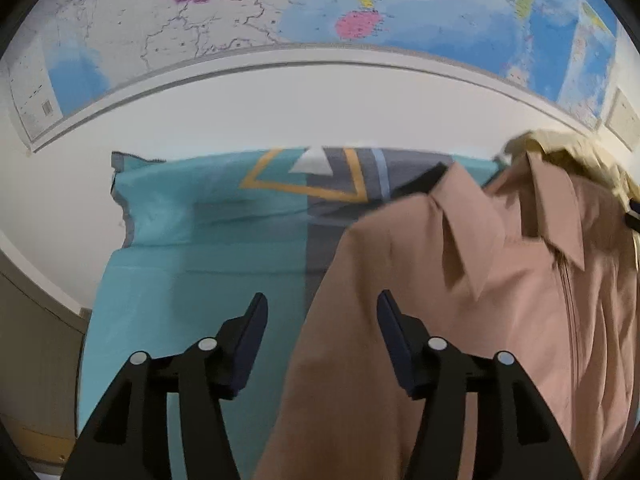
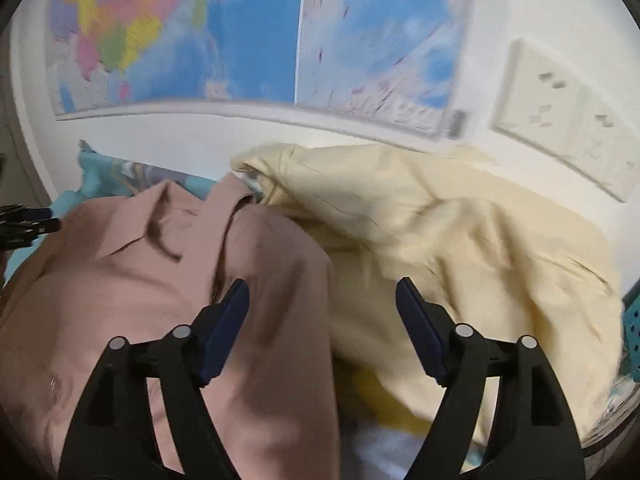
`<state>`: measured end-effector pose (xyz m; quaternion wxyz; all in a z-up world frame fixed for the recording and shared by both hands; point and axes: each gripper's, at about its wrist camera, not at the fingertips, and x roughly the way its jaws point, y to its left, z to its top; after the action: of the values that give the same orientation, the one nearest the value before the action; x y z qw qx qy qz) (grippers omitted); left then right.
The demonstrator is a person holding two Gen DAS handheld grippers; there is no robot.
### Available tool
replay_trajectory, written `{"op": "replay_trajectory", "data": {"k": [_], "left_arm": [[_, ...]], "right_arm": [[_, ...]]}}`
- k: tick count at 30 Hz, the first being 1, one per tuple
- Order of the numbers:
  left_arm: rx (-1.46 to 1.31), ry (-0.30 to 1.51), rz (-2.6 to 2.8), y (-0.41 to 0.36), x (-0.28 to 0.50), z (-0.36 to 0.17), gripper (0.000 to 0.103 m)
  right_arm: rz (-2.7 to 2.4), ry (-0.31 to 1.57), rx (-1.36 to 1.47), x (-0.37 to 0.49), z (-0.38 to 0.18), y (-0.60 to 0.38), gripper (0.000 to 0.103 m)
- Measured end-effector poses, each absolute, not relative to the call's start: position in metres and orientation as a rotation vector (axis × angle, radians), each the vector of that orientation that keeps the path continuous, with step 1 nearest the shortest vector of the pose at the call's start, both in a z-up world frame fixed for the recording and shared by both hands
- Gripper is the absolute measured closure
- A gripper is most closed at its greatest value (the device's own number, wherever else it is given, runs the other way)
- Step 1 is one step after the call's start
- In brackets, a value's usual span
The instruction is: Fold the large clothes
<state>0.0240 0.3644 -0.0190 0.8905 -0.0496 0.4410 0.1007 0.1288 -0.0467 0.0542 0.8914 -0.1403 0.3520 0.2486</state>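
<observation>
A: Where does the pink shirt (image 1: 460,300) lie relative to the left gripper (image 1: 322,308)?

B: Its edge runs up between the two fingers. The right finger (image 1: 394,332) stands over the pink cloth, the left finger (image 1: 248,332) over the teal bedsheet (image 1: 192,272). The collar (image 1: 472,232) lies ahead and to the right of the fingertips.

A: Are those fingers gripping anything?

B: No. They stand well apart, and neither pad presses on the cloth.

A: And the right gripper (image 2: 322,300)?

B: Also spread wide, clamped on nothing. Its left finger (image 2: 226,328) hangs over the pink shirt, its right finger (image 2: 420,328) over a pale yellow garment (image 2: 460,240). The boundary between the two garments falls in the gap between the fingers.

A: How does the yellow garment lie?

B: Crumpled, ahead and to the right of the fingers, touching the shirt's far edge near the collar. The picture is blurred, so I cannot make out finer folds.

A: Anything beyond the fingertips?

B: A white wall with a coloured map (image 1: 360,8) hanging on it, and a socket panel (image 2: 568,120) on the right.
</observation>
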Motion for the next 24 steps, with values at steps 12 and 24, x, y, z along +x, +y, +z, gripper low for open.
{"op": "replay_trajectory", "data": {"k": [12,24], "left_arm": [[-0.105,0.966,0.073,0.363,-0.036,-0.052,0.037],[-0.127,0.928,0.083,0.363,-0.076,-0.042,0.037]], "right_arm": [[0.636,1.129,-0.027,0.003,-0.046,-0.156,0.026],[0.326,0.904,-0.066,0.04,0.043,-0.224,0.101]]}}
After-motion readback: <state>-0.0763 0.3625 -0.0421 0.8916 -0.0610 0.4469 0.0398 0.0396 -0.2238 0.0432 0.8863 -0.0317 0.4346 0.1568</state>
